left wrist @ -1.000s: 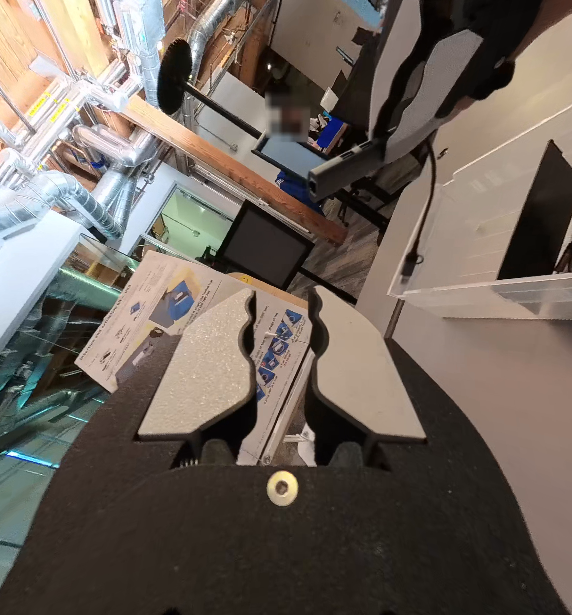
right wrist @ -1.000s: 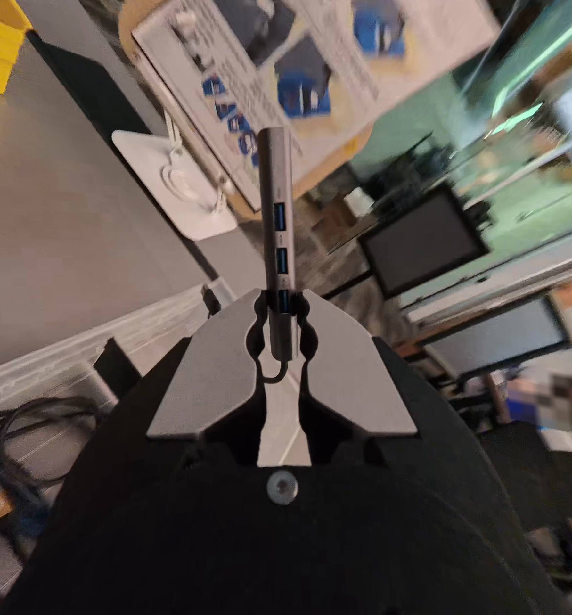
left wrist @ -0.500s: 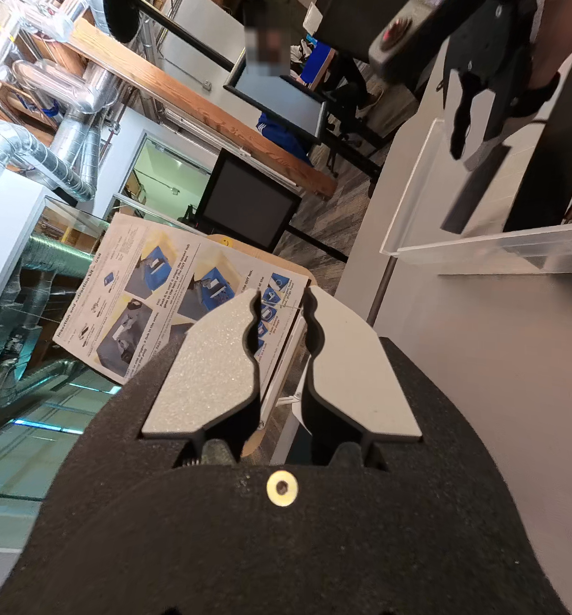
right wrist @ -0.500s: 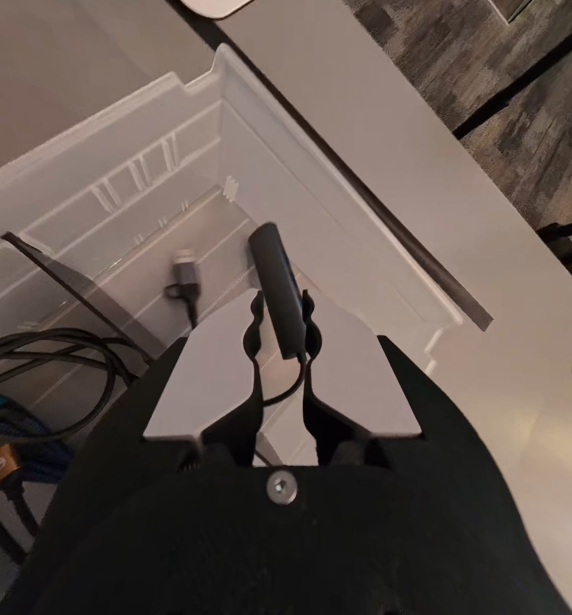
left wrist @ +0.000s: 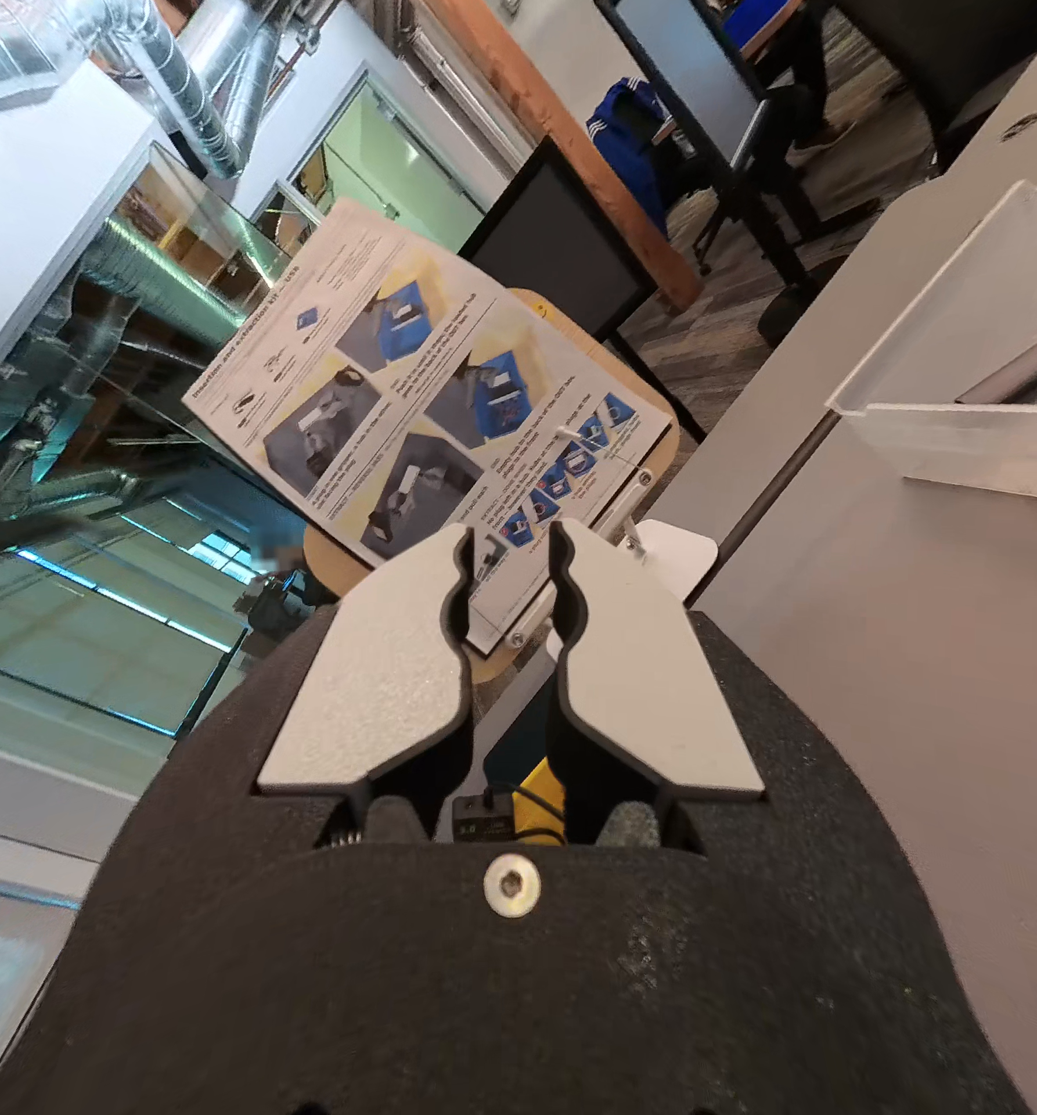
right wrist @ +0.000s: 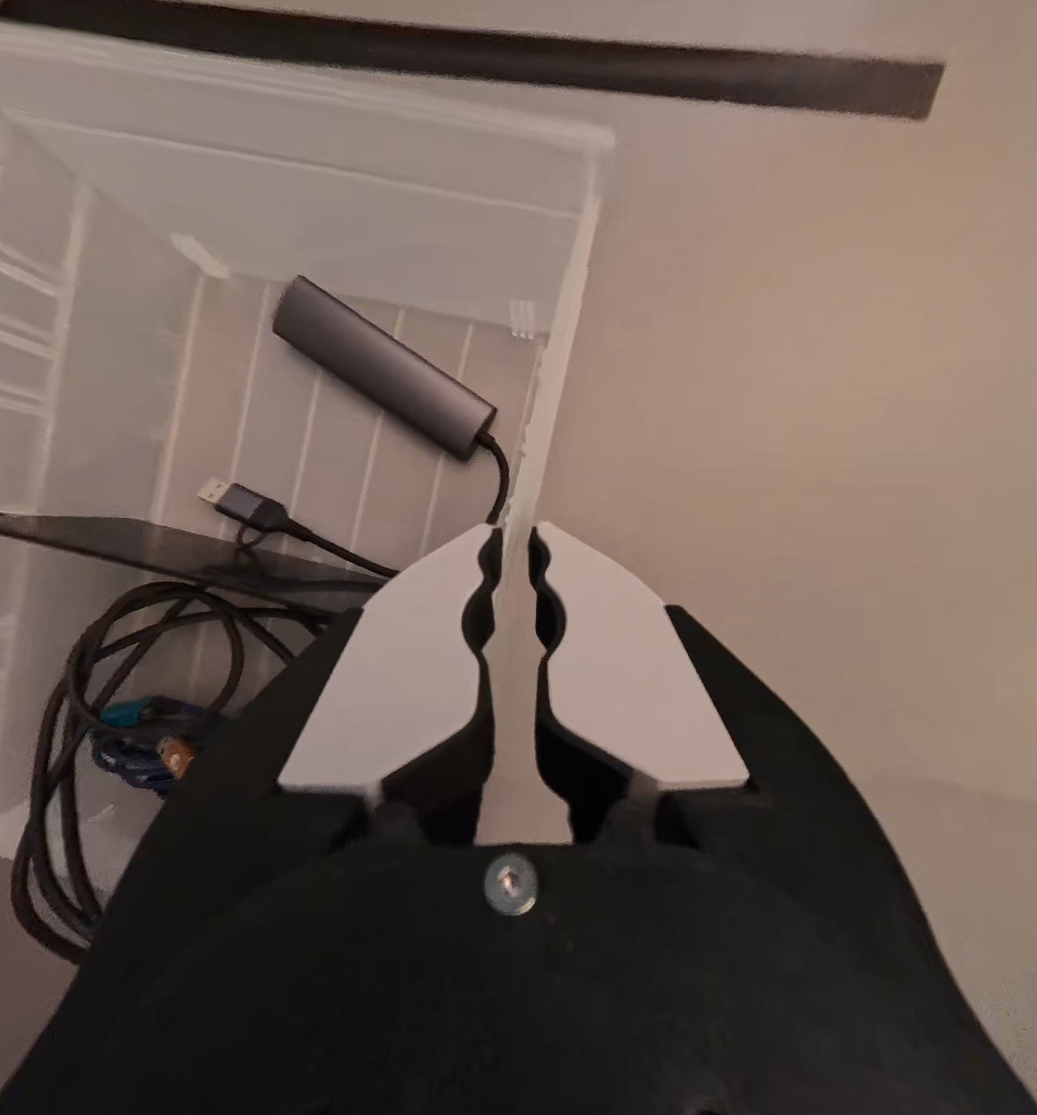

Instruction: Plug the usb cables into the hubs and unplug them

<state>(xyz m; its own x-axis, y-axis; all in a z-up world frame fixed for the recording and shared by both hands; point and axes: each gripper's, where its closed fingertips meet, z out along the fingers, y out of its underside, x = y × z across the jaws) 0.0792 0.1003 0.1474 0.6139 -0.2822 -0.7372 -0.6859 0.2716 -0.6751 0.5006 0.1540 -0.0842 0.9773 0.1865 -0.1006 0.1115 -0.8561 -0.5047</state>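
A grey USB hub [right wrist: 383, 368] lies loose on the floor of a clear plastic bin [right wrist: 564, 301]. Its short black cable ends in a USB plug [right wrist: 238, 501], which lies unplugged beside a black divider [right wrist: 142, 543]. My right gripper [right wrist: 513, 534] hovers over the bin's right rim, just right of the hub's cable end. It is empty, with its jaws only slightly apart. My left gripper [left wrist: 511, 531] is open and empty. It is held in the air, pointing past the table edge at an instruction sheet [left wrist: 419, 410]. No hub or cable shows in the left wrist view.
Coiled black cables [right wrist: 82, 754] and a blue cable [right wrist: 136, 754] fill the bin's near-left part. The grey table [right wrist: 805, 422] spreads right of the bin. In the left wrist view the bin's corner [left wrist: 956, 374] is at the right, and a yellow object [left wrist: 540, 790] sits below the fingers. The grippers' ends are close to 50 cm from one another. To the USB plug [right wrist: 238, 501]: right tips about 15 cm, left tips about 40 cm.
My right gripper swung down over the bin and let go of the hub, which now lies in the bin. My left gripper tilted, so the right gripper left its view.
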